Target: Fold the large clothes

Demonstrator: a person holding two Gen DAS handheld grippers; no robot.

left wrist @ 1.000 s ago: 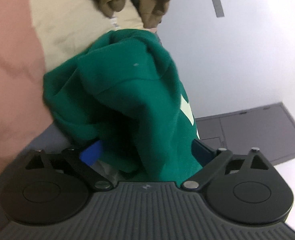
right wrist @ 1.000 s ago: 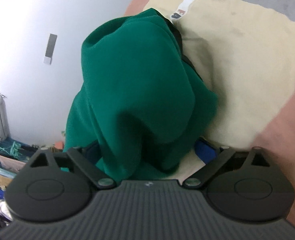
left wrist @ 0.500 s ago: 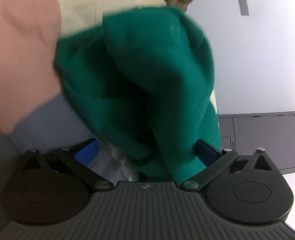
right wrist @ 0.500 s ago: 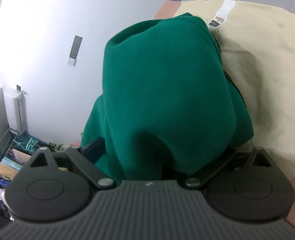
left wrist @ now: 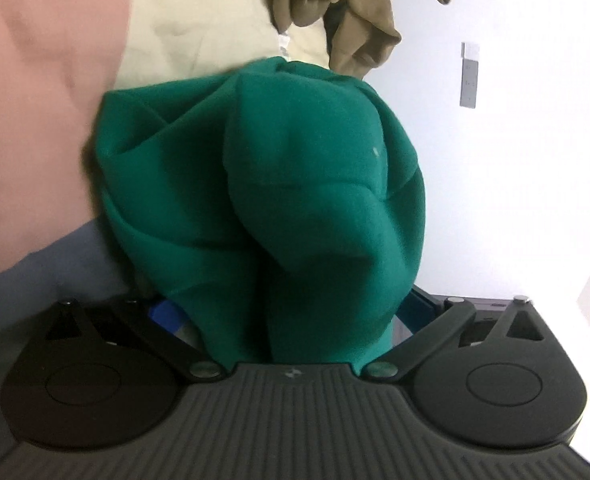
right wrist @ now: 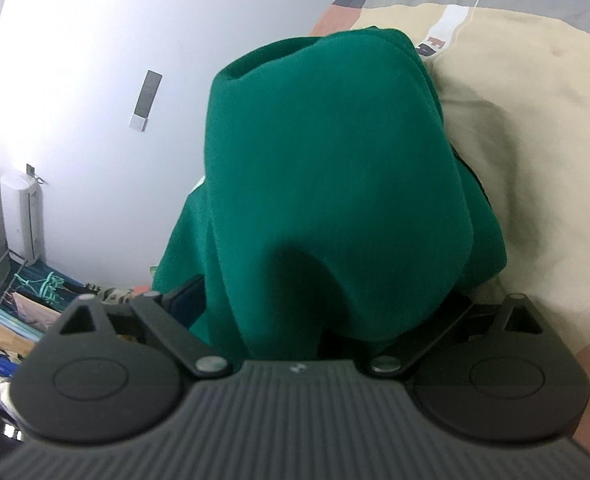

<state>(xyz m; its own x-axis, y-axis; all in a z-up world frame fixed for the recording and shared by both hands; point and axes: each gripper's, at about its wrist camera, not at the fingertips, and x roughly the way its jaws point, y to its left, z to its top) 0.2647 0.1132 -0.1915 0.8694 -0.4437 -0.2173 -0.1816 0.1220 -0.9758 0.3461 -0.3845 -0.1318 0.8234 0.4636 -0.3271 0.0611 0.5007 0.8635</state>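
Observation:
A dark green sweatshirt [left wrist: 295, 184] fills the middle of both wrist views, bunched in thick folds. In the left wrist view my left gripper [left wrist: 291, 308] is shut on a bunch of it; the blue fingertips [left wrist: 163, 312] peek out either side of the cloth. My right gripper [right wrist: 319, 300] grips another bunch of the same green sweatshirt [right wrist: 327, 184], which drapes over and hides its right finger. The garment hangs between the two grippers, held up off the cream and pink bedding [left wrist: 195, 20].
A crumpled tan garment [left wrist: 335, 0] lies on the bedding beyond the sweatshirt. A cream cloth with a printed label [right wrist: 435, 44] spreads to the right. A white wall holds a small panel [right wrist: 147, 100]. A white unit [right wrist: 23, 220] and cluttered shelves [right wrist: 15, 312] stand low left.
Both grippers have swung with the green sweatshirt still held. The tan garment has come further into the left view, and more wall shows in the right view.

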